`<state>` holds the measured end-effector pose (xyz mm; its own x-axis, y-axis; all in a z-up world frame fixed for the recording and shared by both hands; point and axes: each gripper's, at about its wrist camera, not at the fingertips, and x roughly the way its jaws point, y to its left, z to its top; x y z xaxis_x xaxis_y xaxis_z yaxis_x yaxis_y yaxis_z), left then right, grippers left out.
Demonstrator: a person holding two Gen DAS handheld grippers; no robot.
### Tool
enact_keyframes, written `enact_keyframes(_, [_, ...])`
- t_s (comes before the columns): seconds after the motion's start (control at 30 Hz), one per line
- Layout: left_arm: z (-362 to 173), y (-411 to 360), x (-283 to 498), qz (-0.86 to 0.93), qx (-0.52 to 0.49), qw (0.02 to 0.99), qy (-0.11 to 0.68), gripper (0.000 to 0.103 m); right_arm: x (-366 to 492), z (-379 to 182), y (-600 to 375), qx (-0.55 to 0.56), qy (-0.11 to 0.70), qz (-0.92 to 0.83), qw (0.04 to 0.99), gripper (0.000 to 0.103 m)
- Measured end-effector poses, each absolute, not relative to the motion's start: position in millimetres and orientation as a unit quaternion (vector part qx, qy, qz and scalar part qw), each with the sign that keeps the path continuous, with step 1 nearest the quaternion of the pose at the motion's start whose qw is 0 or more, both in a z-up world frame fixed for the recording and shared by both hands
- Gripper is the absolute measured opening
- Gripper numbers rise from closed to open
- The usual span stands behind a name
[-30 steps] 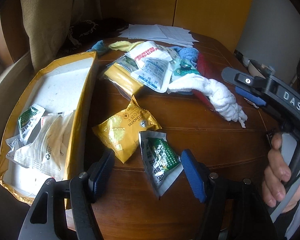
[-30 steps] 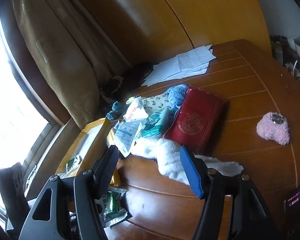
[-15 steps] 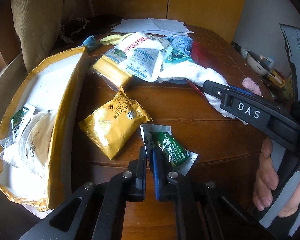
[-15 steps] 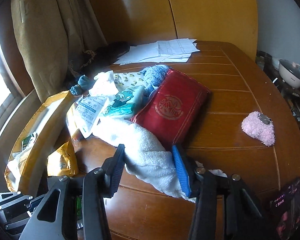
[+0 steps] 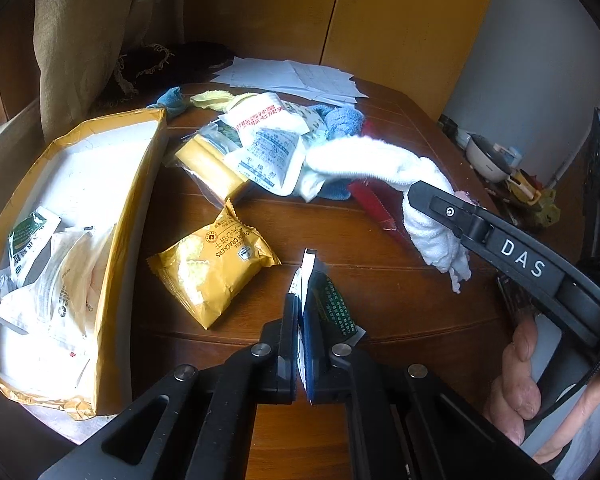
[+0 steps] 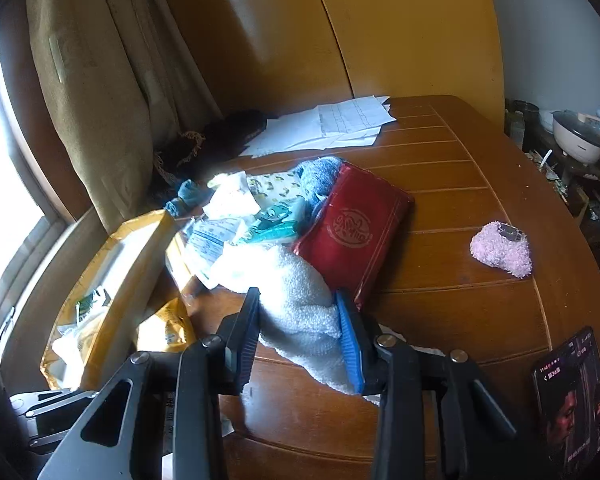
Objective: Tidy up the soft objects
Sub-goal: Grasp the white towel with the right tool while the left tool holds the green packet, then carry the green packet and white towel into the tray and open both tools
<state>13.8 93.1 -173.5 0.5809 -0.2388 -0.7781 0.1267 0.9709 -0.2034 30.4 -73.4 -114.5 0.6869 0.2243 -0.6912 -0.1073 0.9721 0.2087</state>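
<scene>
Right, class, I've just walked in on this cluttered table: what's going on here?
A person is sorting soft things with two hand-held grippers. The left gripper is shut on a small green-and-white foil sachet, beside the open gold-edged cardboard box that already holds similar packets. The right gripper has just been closing around the white terry towel, which still lies on the wooden table.

Red pouch (image 5: 374,204) mostly under the white towel (image 5: 380,164); phone (image 6: 568,396) cut by the frame edge.

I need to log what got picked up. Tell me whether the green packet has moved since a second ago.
Yes. The green packet lay flat beside the yellow cracker bag; now the left gripper pinches it, tipped up on edge.
</scene>
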Motion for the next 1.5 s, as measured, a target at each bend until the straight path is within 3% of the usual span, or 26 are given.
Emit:
enact_keyframes(0.27, [-157.8,111.2,9.8,-0.117,-0.107,0.893,0.421,0.001,19.5,-94.4,-71.3,0.128,0.348,0.121,0.921,0.036])
enact_keyframes(0.7, [-142.3,150.4,8.1,-0.106,-0.162,0.899,0.394,0.001,23.6,-99.3,-46.4,0.144,0.371,0.155,0.904,0.036])
enact_keyframes(1.5, [-128.8,304.2,17.1,0.013,-0.249,0.909,0.333,0.001,66.9,-117.6,75.9,0.121,0.412,0.256,0.866,0.036])
